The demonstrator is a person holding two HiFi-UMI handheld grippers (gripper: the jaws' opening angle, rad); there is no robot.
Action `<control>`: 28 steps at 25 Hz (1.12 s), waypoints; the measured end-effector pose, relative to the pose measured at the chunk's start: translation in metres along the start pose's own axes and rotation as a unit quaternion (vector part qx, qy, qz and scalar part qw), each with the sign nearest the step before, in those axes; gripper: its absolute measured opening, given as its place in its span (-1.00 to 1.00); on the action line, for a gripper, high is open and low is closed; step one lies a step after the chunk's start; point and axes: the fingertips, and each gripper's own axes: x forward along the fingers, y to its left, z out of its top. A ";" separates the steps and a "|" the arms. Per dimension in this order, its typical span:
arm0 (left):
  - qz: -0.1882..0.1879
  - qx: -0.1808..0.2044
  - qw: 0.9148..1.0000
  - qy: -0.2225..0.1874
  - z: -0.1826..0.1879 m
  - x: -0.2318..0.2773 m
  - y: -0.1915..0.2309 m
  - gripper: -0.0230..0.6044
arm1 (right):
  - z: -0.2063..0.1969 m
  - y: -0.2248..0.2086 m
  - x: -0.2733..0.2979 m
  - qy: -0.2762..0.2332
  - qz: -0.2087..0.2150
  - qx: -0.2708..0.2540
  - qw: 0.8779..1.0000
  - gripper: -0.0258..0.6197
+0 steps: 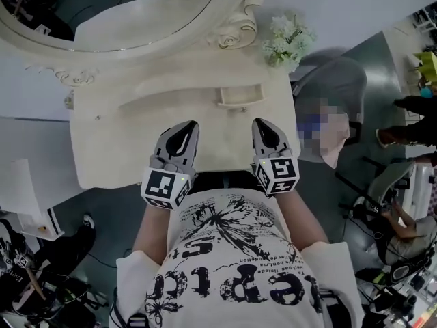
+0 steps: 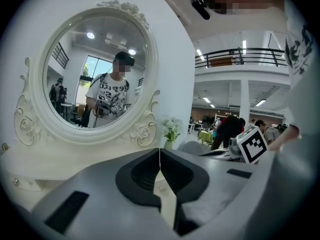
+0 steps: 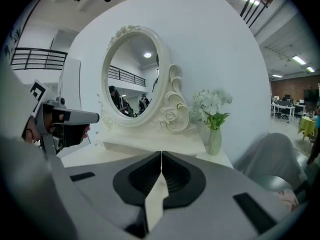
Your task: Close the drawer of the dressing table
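Observation:
The cream dressing table [image 1: 123, 149] fills the middle of the head view, with an oval mirror [image 1: 116, 12] at its back. A small drawer front [image 1: 240, 96] juts a little out of the raised shelf under the mirror. My left gripper [image 1: 190, 125] and right gripper [image 1: 261, 123] hover side by side over the tabletop's front half, both pointing at the shelf, short of the drawer. Each is shut with nothing between its jaws, as the left gripper view [image 2: 160, 151] and the right gripper view [image 3: 161, 154] show. Neither touches the drawer.
A vase of white flowers [image 1: 288, 41] stands at the table's back right corner. A grey chair [image 1: 334, 87] sits just right of the table. Cables and gear lie on the floor at the lower left [image 1: 34, 265], and people stand at the far right [image 1: 410, 108].

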 end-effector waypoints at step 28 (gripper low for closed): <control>0.039 -0.085 0.993 0.069 -0.099 0.028 0.006 -0.86 | -0.114 -0.029 0.095 0.164 -0.022 0.016 0.986 -0.48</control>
